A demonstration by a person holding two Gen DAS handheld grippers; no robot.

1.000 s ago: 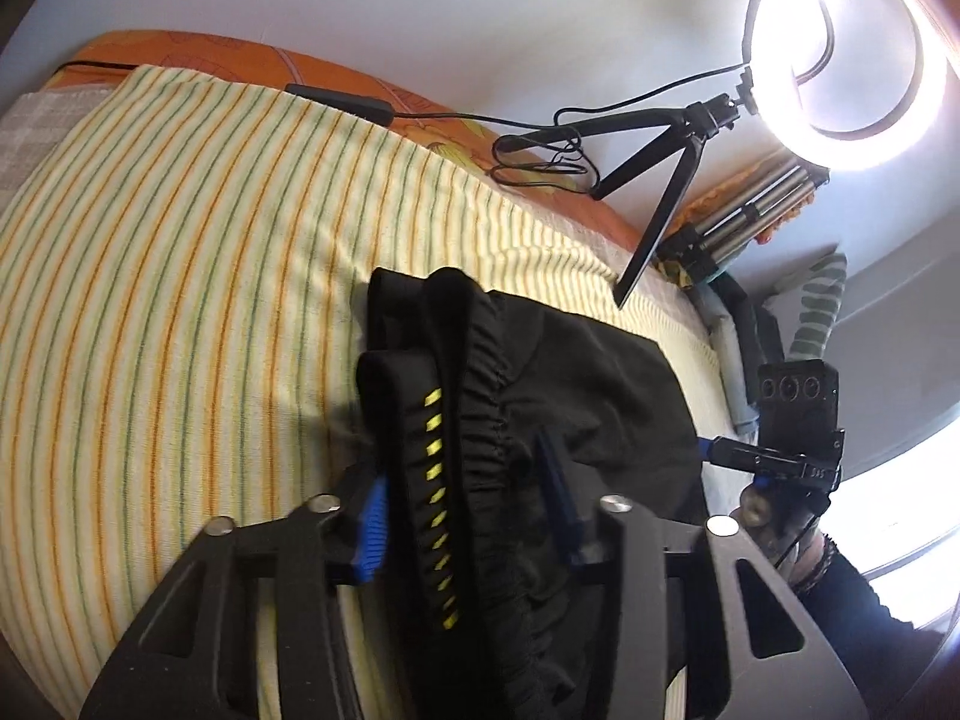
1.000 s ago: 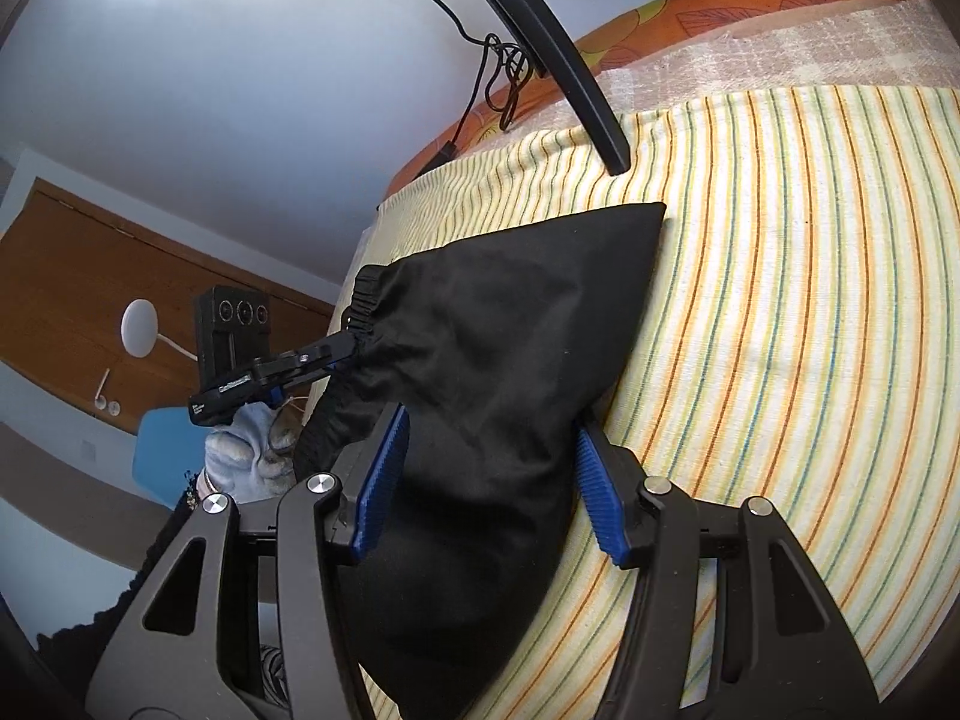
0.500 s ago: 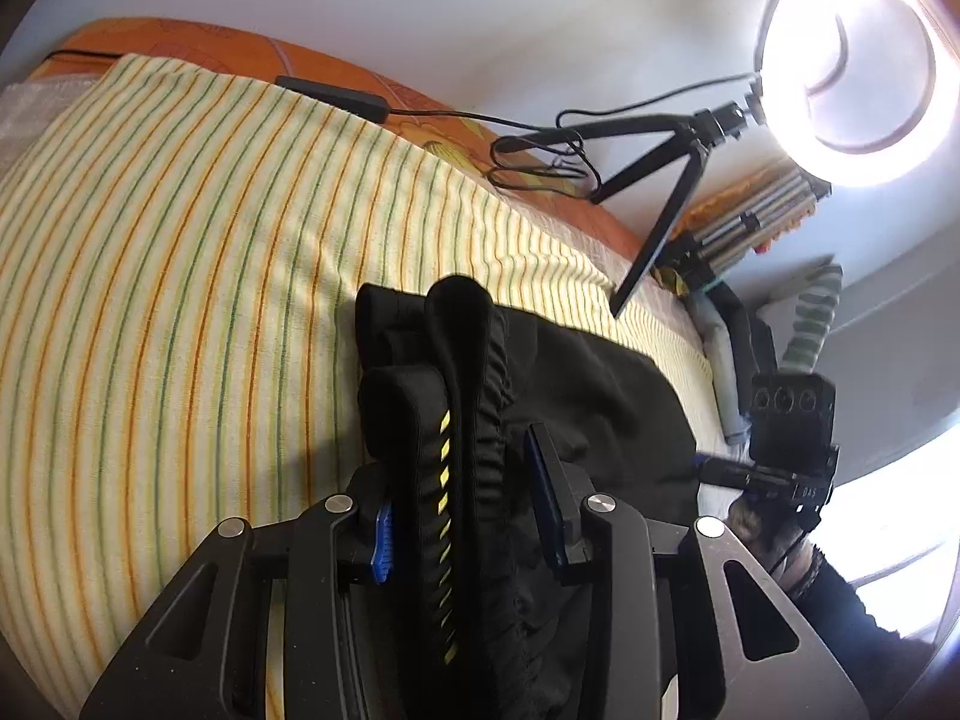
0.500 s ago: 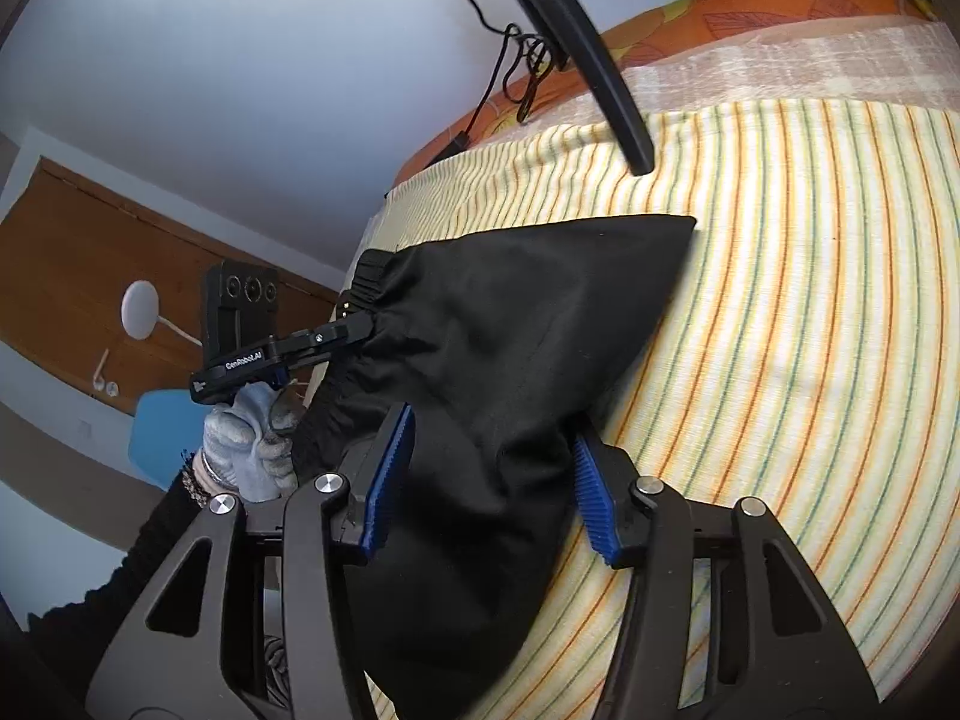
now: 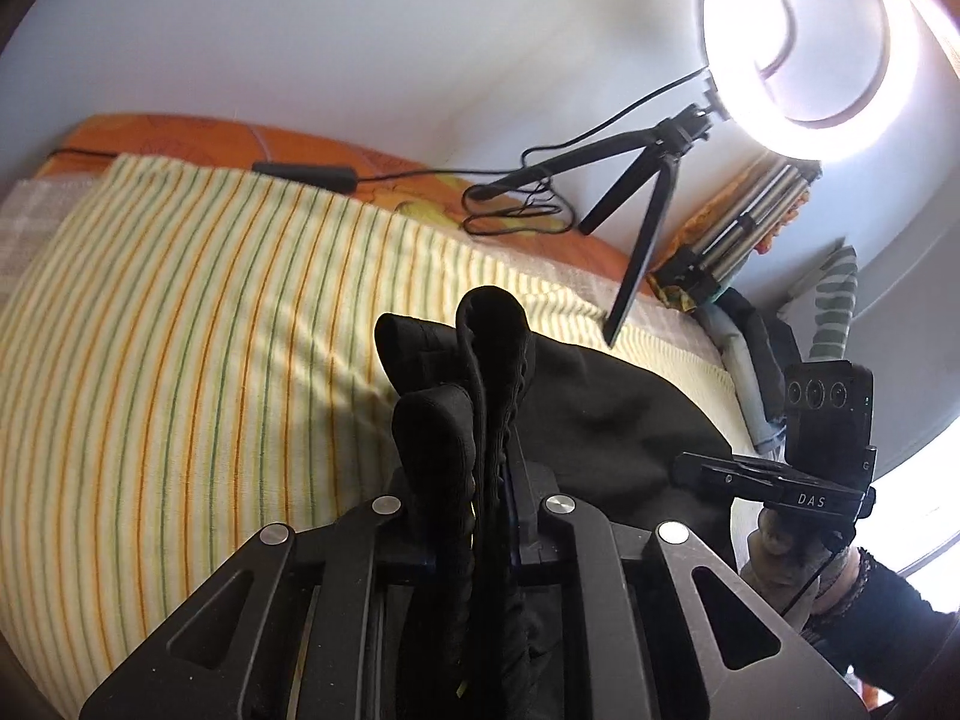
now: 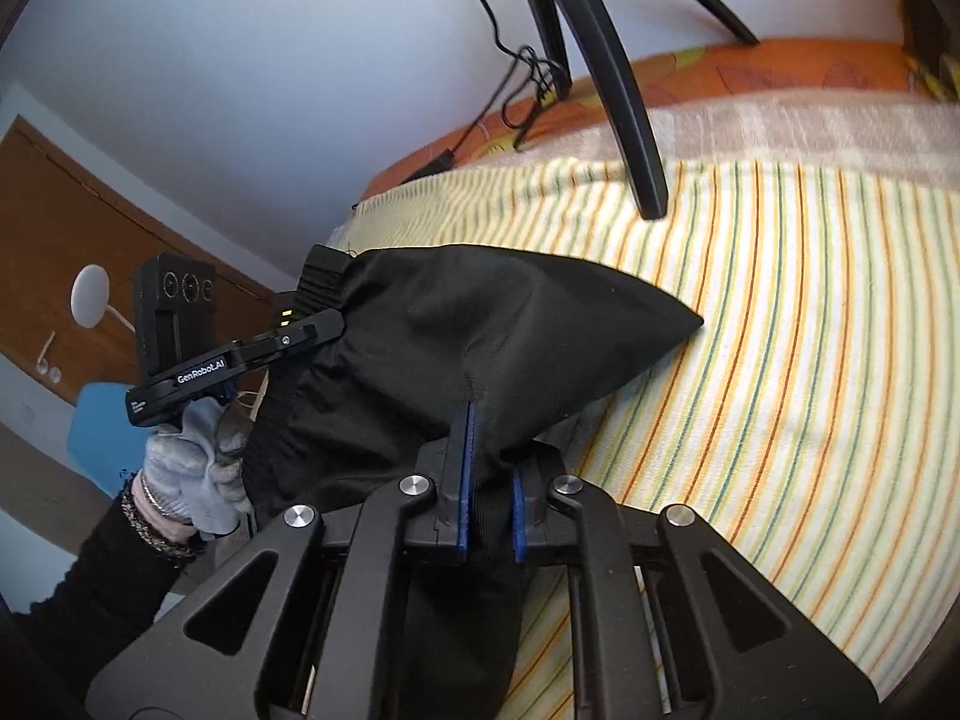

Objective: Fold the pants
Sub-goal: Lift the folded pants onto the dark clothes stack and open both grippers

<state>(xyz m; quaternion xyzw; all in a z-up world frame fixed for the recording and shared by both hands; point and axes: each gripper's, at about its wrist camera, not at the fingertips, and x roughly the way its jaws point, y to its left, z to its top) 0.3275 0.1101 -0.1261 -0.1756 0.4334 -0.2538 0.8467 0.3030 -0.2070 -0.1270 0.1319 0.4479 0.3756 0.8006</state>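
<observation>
Pants (image 6: 480, 330) black, on striped bedspread (image 6: 780, 360); left gripper (image 5: 489, 498) closing on bunched waistband, right gripper (image 6: 489, 480) closing on fabric edge.

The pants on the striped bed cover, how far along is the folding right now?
Done: the black pants already lie doubled into a compact bundle on the striped cover. In hand: the left gripper pinches the gathered waistband end, the right gripper the other end, jaws of both closing on fabric. Left: carrying the held edge over for the next fold and smoothing it flat.
</observation>
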